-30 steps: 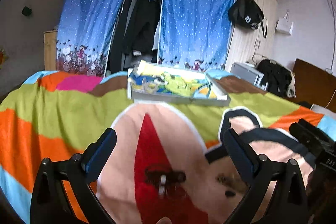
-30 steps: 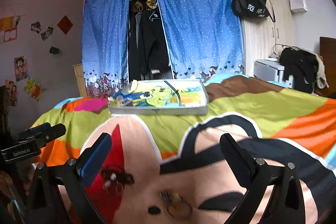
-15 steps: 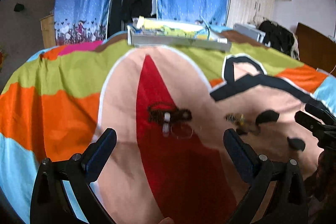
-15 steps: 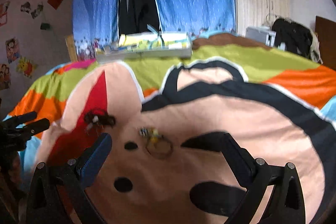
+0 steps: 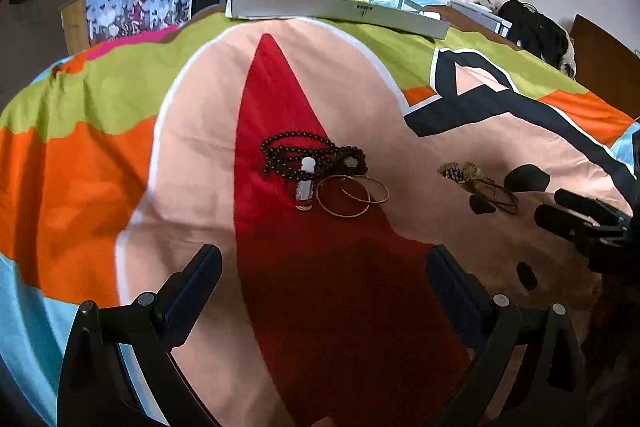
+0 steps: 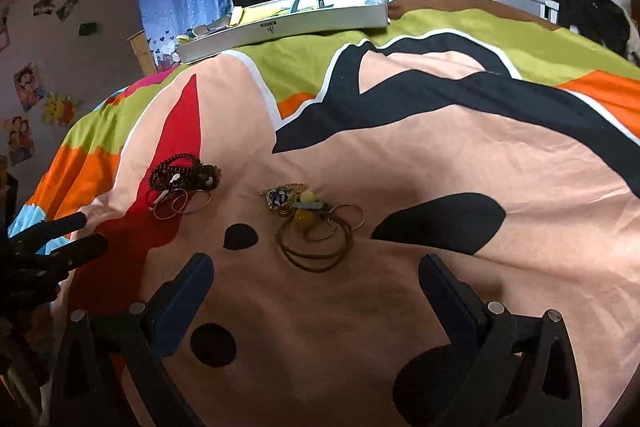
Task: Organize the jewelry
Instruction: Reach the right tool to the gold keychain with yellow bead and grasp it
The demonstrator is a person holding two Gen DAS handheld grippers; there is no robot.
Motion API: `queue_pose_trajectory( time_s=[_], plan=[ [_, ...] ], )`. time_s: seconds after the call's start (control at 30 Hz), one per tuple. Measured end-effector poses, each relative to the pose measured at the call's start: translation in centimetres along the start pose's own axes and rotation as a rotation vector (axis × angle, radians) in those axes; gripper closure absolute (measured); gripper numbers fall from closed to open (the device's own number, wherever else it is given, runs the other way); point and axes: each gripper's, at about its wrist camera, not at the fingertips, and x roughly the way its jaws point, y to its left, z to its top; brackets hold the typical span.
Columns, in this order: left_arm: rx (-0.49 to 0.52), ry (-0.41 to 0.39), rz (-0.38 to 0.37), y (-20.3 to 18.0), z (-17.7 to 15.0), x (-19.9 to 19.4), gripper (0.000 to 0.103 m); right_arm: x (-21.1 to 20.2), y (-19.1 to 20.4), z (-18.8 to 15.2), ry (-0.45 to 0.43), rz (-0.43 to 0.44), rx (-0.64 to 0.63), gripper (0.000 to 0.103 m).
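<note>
Two heaps of jewelry lie on a colourful cartoon bedspread. A dark beaded necklace (image 5: 312, 157) with a white tag and thin gold hoops (image 5: 352, 193) sits on the red patch; the right wrist view shows it too (image 6: 184, 175). A second heap, a yellow bead with brown cord rings (image 6: 314, 231), lies further right (image 5: 478, 183). My left gripper (image 5: 324, 267) hovers open just short of the beads. My right gripper (image 6: 316, 277) is open just short of the cord heap. Both are empty.
A shallow white tray (image 5: 340, 9) with colourful contents and a teal band rests at the bed's far end (image 6: 280, 25). Blue curtains, hanging dark clothes and a wardrobe stand behind. Each gripper shows at the other view's edge (image 5: 580, 223) (image 6: 52, 239).
Both grippers have tilted down and come closer to the bedspread, so the jewelry heaps now sit higher and larger in view. Both stay open.
</note>
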Motion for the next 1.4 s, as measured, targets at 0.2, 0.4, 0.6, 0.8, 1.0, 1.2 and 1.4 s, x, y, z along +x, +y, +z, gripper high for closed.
queue_pose_trajectory(
  time_s=[0.2, 0.4, 0.6, 0.8, 1.0, 1.2, 1.4],
  plan=[
    [0.0, 0.011, -0.059, -0.5, 1.3, 1.3, 0.004, 0.8, -1.4, 0.5, 0.006, 0.016, 0.034, 0.0],
    [0.003, 0.0, -0.101, -1.3, 2.9, 2.4, 0.006, 1.2, -2.3, 0.9, -0.005, 0.003, 0.042, 0.014],
    [0.013, 0.046, -0.107, -1.5, 3.9, 4.4, 0.027, 3.1, -2.5, 1.7, 0.026, 0.032, 0.029, 0.037],
    [0.001, 0.118, -0.122, -1.6, 4.5, 6.4, 0.048, 3.4, -2.9, 1.5, 0.037, 0.041, 0.046, 0.044],
    [-0.021, 0.207, -0.081, -2.0, 4.8, 8.5, 0.06, 3.7, -3.3, 1.4, 0.054, 0.045, 0.064, 0.048],
    [-0.022, 0.238, -0.001, -2.1, 4.7, 9.4, 0.071, 5.1, -3.2, 1.0, 0.12, 0.029, 0.069, 0.049],
    [0.054, 0.244, 0.04, -3.5, 4.0, 9.6, 0.099, 5.3, -2.7, 0.8, 0.138, 0.004, 0.054, 0.065]
  ],
)
